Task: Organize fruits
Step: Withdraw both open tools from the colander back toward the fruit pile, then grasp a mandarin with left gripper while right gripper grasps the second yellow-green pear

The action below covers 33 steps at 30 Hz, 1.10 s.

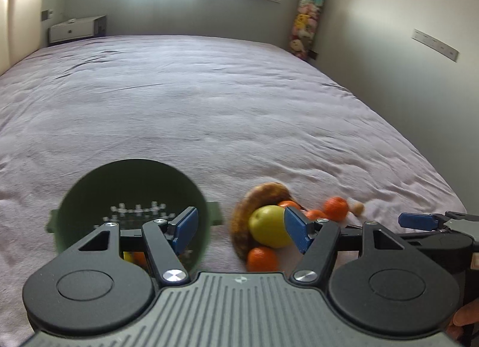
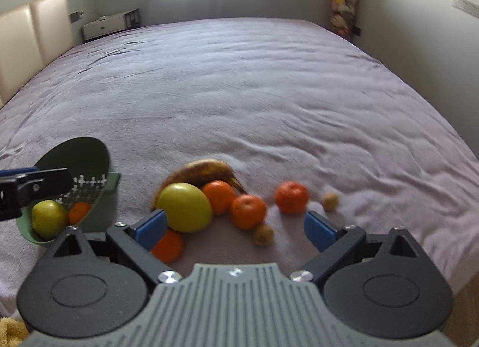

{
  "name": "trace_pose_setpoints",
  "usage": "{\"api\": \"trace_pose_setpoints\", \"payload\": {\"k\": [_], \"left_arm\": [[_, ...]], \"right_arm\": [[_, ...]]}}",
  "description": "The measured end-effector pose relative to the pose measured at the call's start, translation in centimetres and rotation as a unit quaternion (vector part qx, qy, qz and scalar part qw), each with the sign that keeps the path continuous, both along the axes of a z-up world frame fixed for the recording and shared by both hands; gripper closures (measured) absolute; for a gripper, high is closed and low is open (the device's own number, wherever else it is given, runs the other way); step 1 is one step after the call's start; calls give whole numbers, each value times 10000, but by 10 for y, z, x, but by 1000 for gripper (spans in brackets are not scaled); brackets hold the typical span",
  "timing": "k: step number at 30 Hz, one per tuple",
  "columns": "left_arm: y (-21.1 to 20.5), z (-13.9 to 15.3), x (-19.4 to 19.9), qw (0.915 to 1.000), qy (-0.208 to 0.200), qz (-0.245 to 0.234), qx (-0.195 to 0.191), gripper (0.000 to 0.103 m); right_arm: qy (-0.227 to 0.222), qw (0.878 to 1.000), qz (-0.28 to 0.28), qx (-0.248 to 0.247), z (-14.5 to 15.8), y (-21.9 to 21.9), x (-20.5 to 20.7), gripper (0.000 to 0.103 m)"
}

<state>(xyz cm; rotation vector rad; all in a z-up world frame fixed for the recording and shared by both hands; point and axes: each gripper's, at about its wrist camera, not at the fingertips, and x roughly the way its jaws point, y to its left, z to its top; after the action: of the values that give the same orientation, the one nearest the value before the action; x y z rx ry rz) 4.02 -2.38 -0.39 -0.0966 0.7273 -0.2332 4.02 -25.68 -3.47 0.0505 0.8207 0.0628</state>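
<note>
Counting fruit on the bed

Lying loose on the bedspread (image 2: 269, 92) are one banana (image 2: 197, 172), one yellow-green apple (image 2: 184, 210), four oranges (image 2: 248, 210) and two small brown fruits (image 2: 263, 234). One more apple (image 2: 48, 218) and one orange (image 2: 78, 212) sit in the single green colander (image 2: 110, 197). Left gripper (image 1: 241, 228) and right gripper (image 2: 235, 227) both hang spread, grasping nothing.
</note>
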Motion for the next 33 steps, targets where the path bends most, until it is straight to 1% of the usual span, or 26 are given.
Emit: {"api": "trace_pose_setpoints", "payload": {"k": [3,7,10,13,17,20,22,24,25,29,31,33], "left_arm": [[-11,-7,-1,9999,-35,-148,72,25],[-24,-18,-2,9994,0,-305,181,25],[-30,-26,0,9989,80,-372,272,25],[-34,-34,1,9984,137,-415,363,25],[-37,-42,4,9979,112,-491,409,25],[-41,-48,5,9972,87,-597,432,25],[-44,-53,6,9966,66,-680,469,25],[-47,-57,6,9959,52,-740,518,25],[-49,-59,7,9955,56,-778,532,25],[-55,-67,10,9944,72,-889,571,25],[-58,-71,11,9938,50,-909,645,26],[-62,-74,12,9925,-17,-926,801,26]], "right_arm": [[176,9994,-252,158,-7,-13,3,8],[469,9964,-502,502,-16,-26,7,8],[641,9939,-547,707,-23,-27,10,8],[665,9937,-530,726,-26,-24,12,10],[729,9937,-482,702,-33,-23,15,18],[865,9910,-515,885,-42,-28,19,28],[925,9890,-546,1018,-46,-30,21,29],[961,9882,-522,1076,-49,-30,24,37],[974,9880,-495,1092,-50,-29,25,37],[1000,9878,-374,1131,-56,-24,31,47],[982,9882,-340,1124,-57,-21,34,48],[953,9894,-323,1051,-58,-19,38,52]]}}
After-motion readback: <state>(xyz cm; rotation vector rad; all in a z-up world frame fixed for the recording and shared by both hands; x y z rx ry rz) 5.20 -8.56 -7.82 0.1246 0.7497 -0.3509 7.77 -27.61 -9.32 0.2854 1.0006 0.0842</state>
